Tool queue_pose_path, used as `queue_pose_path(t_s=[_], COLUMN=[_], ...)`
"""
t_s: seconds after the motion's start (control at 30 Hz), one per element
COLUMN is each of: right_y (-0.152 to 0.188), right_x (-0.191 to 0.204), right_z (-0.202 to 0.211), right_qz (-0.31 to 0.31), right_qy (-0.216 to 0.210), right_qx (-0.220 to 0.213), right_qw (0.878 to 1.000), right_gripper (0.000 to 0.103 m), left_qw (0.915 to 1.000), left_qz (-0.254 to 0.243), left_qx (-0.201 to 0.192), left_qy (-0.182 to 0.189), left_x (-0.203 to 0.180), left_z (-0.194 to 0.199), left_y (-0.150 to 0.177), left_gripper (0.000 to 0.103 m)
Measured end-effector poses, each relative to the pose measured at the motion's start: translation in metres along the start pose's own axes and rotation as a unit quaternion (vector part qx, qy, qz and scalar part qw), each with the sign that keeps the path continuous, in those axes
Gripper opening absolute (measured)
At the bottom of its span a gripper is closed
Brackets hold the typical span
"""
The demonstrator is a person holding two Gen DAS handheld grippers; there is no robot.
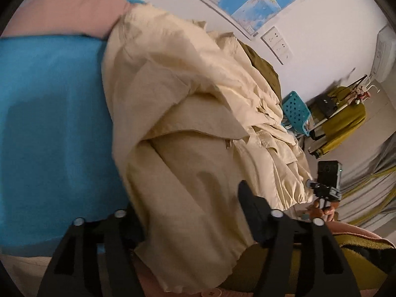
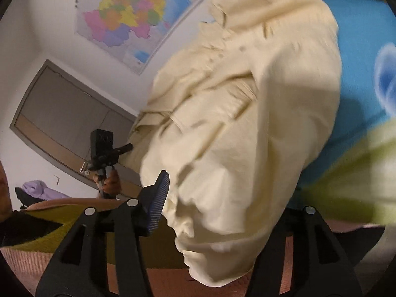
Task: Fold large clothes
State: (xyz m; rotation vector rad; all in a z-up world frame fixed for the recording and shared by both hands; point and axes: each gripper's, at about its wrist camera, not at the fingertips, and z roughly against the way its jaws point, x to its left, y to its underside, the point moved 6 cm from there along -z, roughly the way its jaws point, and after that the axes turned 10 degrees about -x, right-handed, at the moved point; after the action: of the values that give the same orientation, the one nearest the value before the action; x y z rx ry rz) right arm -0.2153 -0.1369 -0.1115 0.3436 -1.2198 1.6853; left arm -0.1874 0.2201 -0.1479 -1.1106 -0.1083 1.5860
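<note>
- Jacket (image 1: pixel 188 128), cream, bunched and lifted off blue sheet (image 1: pixel 49 123), draped between both tools.
- Left gripper (image 1: pixel 190 225): jaws spread wide, cloth lying across the gap, one finger (image 1: pixel 252 212) showing beside the fabric; grip on cloth cannot be told.
- Right gripper (image 2: pixel 222 212): ribbed pad (image 2: pixel 158 203) apart from the far finger, cloth hanging in the gap; clamped or not, cannot tell.
- Olive garment (image 1: pixel 346 259) low, beside the fingers.
- Pink pillow (image 1: pixel 61 12) beyond the sheet.
- Teal chair (image 1: pixel 295 110) further off.
- Map (image 2: pixel 128 17) and door (image 2: pixel 64 113) on the far wall.
</note>
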Motion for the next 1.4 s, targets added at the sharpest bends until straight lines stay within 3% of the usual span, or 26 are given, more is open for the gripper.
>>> queue_pose_path(t_s=[0.03, 0.07, 0.1, 0.13, 0.2, 0.33, 0.6, 0.97, 1.4], right_y=[0.001, 0.002, 0.001, -0.001, -0.009, -0.029, -0.083, -0.12, -0.195], right_x=[0.0, 0.002, 0.005, 0.009, 0.021, 0.043, 0.05, 0.057, 0.044], right_z=[0.001, 0.004, 0.007, 0.01, 0.019, 0.035, 0.056, 0.053, 0.028], right_qz=[-0.006, -0.005, 0.0, 0.003, 0.01, 0.023, 0.009, 0.014, -0.009], right_qy=[-0.008, -0.015, -0.016, -0.022, -0.035, -0.056, -0.065, -0.05, -0.033], right_qx=[-0.004, -0.01, -0.015, -0.023, -0.046, -0.089, -0.156, -0.161, -0.168], right_qw=[1.0, 1.0, 1.0, 0.999, 0.998, 0.994, 0.986, 0.986, 0.985], right_gripper=[0.046, 0.04, 0.03, 0.023, 0.02, 0.018, 0.017, 0.017, 0.017], left_qw=[1.0, 0.9998, 0.9995, 0.9994, 0.9992, 0.9982, 0.9965, 0.997, 0.9969], left_qz=[-0.007, -0.014, -0.021, -0.02, -0.014, 0.005, 0.014, -0.003, -0.023], left_qx=[-0.001, -0.004, -0.011, -0.016, -0.031, -0.06, -0.078, -0.076, -0.068], left_qy=[-0.004, -0.009, -0.022, -0.025, -0.021, 0.002, 0.027, 0.008, -0.033], left_x=[-0.001, -0.002, -0.004, -0.007, -0.009, -0.013, -0.023, -0.039, -0.047], left_z=[-0.001, 0.0, 0.002, 0.004, 0.011, 0.028, 0.051, 0.048, 0.03], left_y=[0.0, 0.001, -0.001, -0.004, -0.01, -0.026, -0.068, -0.114, -0.186], left_gripper=[0.062, 0.052, 0.035, 0.027, 0.023, 0.021, 0.021, 0.021, 0.021])
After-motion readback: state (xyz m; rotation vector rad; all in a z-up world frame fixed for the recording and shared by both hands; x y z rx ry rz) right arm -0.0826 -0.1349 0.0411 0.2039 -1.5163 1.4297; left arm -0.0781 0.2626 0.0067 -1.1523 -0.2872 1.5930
